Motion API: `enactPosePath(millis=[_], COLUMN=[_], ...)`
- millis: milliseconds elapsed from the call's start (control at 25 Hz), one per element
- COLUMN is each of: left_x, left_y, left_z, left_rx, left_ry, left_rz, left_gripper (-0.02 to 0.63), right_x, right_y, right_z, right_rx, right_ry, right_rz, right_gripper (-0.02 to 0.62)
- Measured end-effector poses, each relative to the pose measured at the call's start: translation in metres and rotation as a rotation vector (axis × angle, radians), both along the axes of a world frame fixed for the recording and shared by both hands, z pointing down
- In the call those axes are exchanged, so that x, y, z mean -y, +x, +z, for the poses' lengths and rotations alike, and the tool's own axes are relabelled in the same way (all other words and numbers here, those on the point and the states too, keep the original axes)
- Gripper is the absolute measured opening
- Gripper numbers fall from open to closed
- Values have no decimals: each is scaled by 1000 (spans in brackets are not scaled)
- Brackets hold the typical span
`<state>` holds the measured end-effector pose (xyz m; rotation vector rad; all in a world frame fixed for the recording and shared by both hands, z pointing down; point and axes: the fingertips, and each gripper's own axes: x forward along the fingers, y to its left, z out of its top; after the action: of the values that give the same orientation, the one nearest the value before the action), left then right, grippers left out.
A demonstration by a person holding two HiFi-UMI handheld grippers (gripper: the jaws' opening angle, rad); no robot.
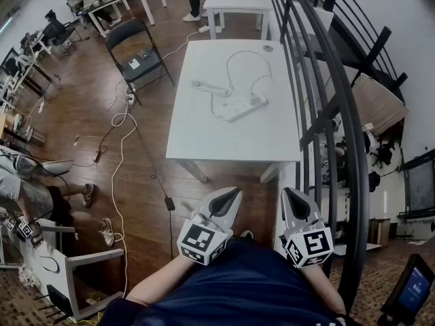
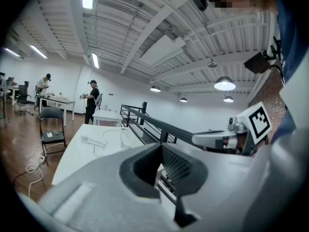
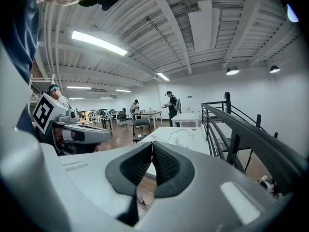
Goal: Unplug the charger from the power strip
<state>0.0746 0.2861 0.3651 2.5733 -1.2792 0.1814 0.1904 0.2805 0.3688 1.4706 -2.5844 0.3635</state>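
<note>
The white table (image 1: pixel 204 138) stands ahead of me. A black railing (image 1: pixel 319 107) runs along its right side, and a black folding chair (image 1: pixel 139 56) stands off its far left corner. I hold both claws low, close to my body and short of the table's near edge. My left gripper (image 1: pixel 236 194) has its jaws pressed together on nothing, and my right gripper (image 1: pixel 287 194) is likewise closed and empty. Well apart from both, the white power strip (image 1: pixel 239 106) lies on the tabletop. The charger (image 1: pixel 258 98) sits at its right end, and its thin white cable (image 1: pixel 234 58) loops toward the far edge.
</note>
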Motion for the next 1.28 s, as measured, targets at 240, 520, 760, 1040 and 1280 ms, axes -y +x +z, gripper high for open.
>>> enactPosePath(millis=[240,520,760,1040,1280], left_x=[25,102,198,282,314], left_y=[-2,-7,-24,-46,-59], left_z=[8,21,12,31,45], left_rx=[-21,-35,-52,-41,-79], left_ry=[-45,-45,0,-63,-131], left_rz=[1,64,148,229,156], left_gripper=[8,8,6,6,8], right_x=[25,94,179,259,287], right_y=[-3,-5,-26,-67,-64], right_z=[12,26,18,14,34], right_rx=[-5,-26,-46,-71,-86], right_ry=[-24,-68,-92,-123,-187], right_rz=[0,67,140,143,132], right_gripper=[11,11,11,11,11])
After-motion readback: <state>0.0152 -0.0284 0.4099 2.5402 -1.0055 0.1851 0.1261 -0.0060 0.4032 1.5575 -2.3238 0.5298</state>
